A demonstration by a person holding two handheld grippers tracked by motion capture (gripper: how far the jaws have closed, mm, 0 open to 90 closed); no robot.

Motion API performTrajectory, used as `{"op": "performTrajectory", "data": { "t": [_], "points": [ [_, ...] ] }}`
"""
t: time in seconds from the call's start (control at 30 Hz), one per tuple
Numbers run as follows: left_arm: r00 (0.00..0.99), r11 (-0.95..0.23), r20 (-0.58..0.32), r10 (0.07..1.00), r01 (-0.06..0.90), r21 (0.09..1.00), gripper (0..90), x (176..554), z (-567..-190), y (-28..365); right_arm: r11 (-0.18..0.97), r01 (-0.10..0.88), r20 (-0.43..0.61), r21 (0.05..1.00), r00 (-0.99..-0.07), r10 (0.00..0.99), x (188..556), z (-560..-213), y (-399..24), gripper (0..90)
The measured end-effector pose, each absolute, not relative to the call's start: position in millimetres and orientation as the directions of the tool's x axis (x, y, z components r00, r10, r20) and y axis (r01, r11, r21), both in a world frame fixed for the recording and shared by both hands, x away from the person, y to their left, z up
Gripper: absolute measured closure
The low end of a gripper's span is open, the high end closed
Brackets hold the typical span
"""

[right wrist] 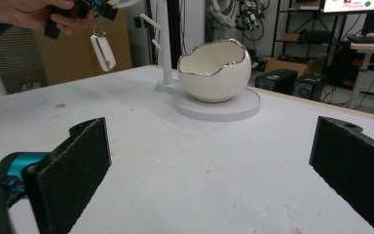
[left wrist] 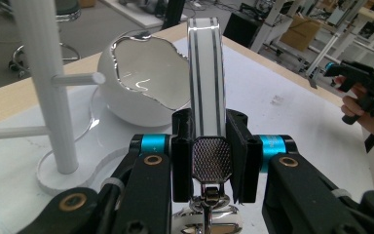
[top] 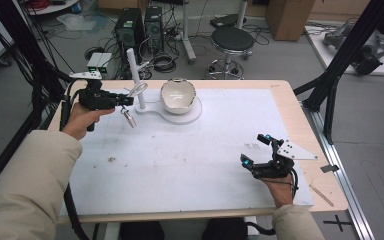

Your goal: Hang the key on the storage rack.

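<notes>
A white egg-shaped bowl (top: 178, 96) with a jagged silvery rim sits on a white round base (top: 192, 114) near the far edge of the tabletop (top: 190, 150), left of centre; the left gripper view shows its glossy interior holding nothing. A white peg stand (top: 134, 70) rises just beside the bowl on the same base. The left tool (top: 126, 100), held above the far left corner, is pinched on a white keychain strap (left wrist: 205, 78) with 2 dark stripes; a metal clasp (left wrist: 209, 204) hangs below its jaws. The right gripper view shows a white tag (right wrist: 103, 51) dangling from that clasp, which the left gripper view hides. The right tool (top: 256, 151) rests near the right front corner, jaws spread wide with nothing between them.
</notes>
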State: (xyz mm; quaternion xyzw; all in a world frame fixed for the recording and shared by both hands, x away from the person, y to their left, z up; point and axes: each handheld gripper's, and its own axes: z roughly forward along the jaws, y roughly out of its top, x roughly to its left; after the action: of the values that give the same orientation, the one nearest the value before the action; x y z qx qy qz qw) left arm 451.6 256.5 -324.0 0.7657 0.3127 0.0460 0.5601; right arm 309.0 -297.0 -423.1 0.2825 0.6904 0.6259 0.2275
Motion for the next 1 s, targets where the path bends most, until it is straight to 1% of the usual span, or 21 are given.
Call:
{"op": "performTrajectory", "data": {
  "t": [0.27, 0.6, 0.77, 0.87, 1.0],
  "points": [
    [0.763, -0.138, -0.321, 0.561, 0.469, 0.872, 74.2, 460, -332, 269, 0.063, 0.111, 0.038, 0.992, -0.727, 0.685, 308, -437, -298, 0.5],
    [0.732, -0.128, -0.341, 0.590, 0.502, 0.855, 74.2, 469, -342, 278, 0.062, 0.116, 0.040, 0.991, -0.718, 0.694, 308, -445, -298, 0.5],
    [0.711, -0.106, -0.366, 0.600, 0.524, 0.845, 74.2, 473, -348, 282, 0.065, 0.127, 0.046, 0.990, -0.713, 0.700, 307, -448, -298, 0.5],
    [0.707, -0.109, -0.364, 0.606, 0.528, 0.842, 74.2, 476, -352, 284, 0.065, 0.113, 0.035, 0.992, -0.708, 0.705, 307, -449, -299, 0.5],
    [0.703, -0.100, -0.369, 0.608, 0.529, 0.842, 74.2, 479, -355, 283, 0.062, 0.119, 0.040, 0.991, -0.704, 0.709, 307, -449, -299, 0.5]
  ]
}}
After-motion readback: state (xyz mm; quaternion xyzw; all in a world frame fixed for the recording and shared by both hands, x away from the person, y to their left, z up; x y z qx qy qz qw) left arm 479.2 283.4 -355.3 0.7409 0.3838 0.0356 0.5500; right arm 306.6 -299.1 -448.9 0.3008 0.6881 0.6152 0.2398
